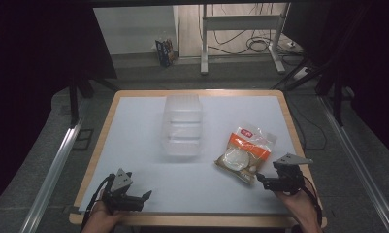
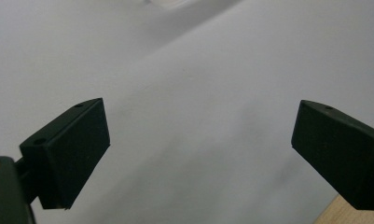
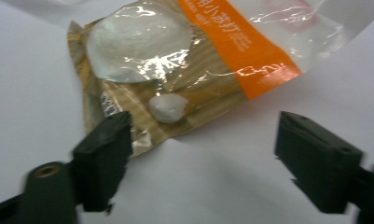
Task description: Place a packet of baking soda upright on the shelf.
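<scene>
A clear snack bag with an orange band and round white pieces inside lies flat on the white table sheet, right of centre. My right gripper sits at the bag's near corner, pointing at it. In the right gripper view the bag lies just ahead, and its lower corner reaches the left jaw of the right gripper. The jaws stand apart over bare sheet, not pressing on anything. My left gripper rests at the front left of the table, open, with only white sheet between the jaws of the left gripper.
A clear plastic container with ribbed compartments stands in the middle of the table, toward the back. The wooden table edge runs close behind both hands. Beyond the table are a desk frame, cables and dark curtains.
</scene>
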Action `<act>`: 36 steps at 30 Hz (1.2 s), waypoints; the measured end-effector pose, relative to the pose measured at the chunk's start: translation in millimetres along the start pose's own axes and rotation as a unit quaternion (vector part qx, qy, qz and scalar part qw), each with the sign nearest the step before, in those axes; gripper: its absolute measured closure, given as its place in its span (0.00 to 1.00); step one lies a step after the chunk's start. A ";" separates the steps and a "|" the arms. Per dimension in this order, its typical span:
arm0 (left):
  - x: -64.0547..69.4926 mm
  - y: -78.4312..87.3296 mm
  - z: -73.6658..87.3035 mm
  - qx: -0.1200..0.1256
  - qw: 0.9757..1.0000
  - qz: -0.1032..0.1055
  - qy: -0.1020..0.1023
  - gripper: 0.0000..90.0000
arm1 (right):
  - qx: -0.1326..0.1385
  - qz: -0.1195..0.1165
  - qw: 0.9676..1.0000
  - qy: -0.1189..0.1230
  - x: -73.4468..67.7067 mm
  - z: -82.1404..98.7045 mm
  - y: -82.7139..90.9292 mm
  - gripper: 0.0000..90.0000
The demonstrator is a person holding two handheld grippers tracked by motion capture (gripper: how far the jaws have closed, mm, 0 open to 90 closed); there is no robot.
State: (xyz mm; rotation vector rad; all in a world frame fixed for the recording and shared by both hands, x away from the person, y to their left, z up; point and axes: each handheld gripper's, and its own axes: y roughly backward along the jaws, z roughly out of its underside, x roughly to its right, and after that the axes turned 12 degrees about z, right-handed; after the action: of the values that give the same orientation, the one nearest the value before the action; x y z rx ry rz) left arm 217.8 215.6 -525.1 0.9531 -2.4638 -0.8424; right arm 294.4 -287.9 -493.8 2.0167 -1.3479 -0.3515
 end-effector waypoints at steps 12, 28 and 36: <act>0.0 -0.1 0.1 0.003 1.000 0.001 0.003 0.05 | -0.038 -0.025 0.999 0.012 -2.3 0.0 0.1 0.80; 0.9 -1.0 -0.3 -0.003 1.000 -0.001 -0.002 0.05 | -0.069 -0.059 0.995 0.037 -12.8 -3.4 -15.3 0.99; 1.0 -1.2 -0.4 -0.003 1.000 -0.001 -0.003 0.05 | -0.081 -0.068 0.994 0.030 -12.1 -0.6 -26.1 0.99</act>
State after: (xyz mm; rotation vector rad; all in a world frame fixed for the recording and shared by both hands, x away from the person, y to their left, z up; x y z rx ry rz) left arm 217.9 214.0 -525.5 0.9513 -2.4635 -0.8541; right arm 308.0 -270.8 -512.4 1.9704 -1.1124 -0.4443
